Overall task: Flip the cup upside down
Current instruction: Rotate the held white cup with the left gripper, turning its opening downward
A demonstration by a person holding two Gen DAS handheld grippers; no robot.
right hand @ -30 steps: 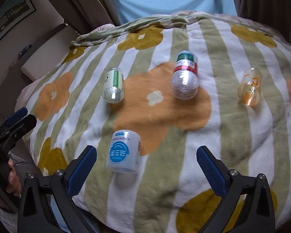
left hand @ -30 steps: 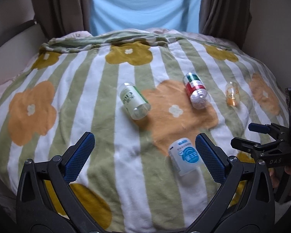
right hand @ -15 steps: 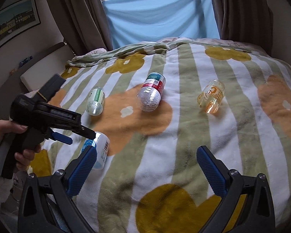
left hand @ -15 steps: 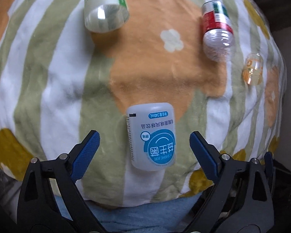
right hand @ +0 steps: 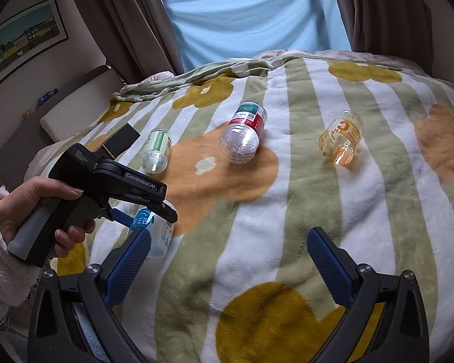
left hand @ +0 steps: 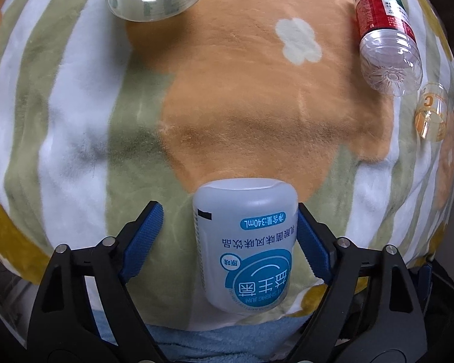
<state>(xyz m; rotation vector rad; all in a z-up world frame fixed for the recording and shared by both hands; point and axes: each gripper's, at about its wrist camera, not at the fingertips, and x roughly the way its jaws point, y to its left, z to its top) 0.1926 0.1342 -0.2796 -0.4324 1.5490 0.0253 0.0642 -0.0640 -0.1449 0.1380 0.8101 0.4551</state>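
The white cup (left hand: 246,245) lies on its side on the striped blanket (left hand: 75,139) near the front edge, inside the left gripper (left hand: 228,233). Its blue label carries Chinese characters, "340mL" and small lettering that looks like "YI SHENG JUN". The left gripper's jaws are partly open: the right pad (left hand: 310,242) touches the cup's side while the left pad (left hand: 142,236) stands clear of it — nothing is clamped. From the right wrist view, the person's hand (right hand: 42,208) holds that gripper by its handle, and the body reads "GenRobot.AI". The right gripper (right hand: 228,257) hovers over bare blanket with jaws wide apart, holding nothing. Farther back lie three more containers, all on their sides and well apart: a green-labelled cup (right hand: 156,151), a clear bottle (right hand: 242,133) with a red and green label whose print is too small to read, and a clear glass (right hand: 342,139) printed with an orange "C". A framed picture (right hand: 24,39) hangs on the left wall.
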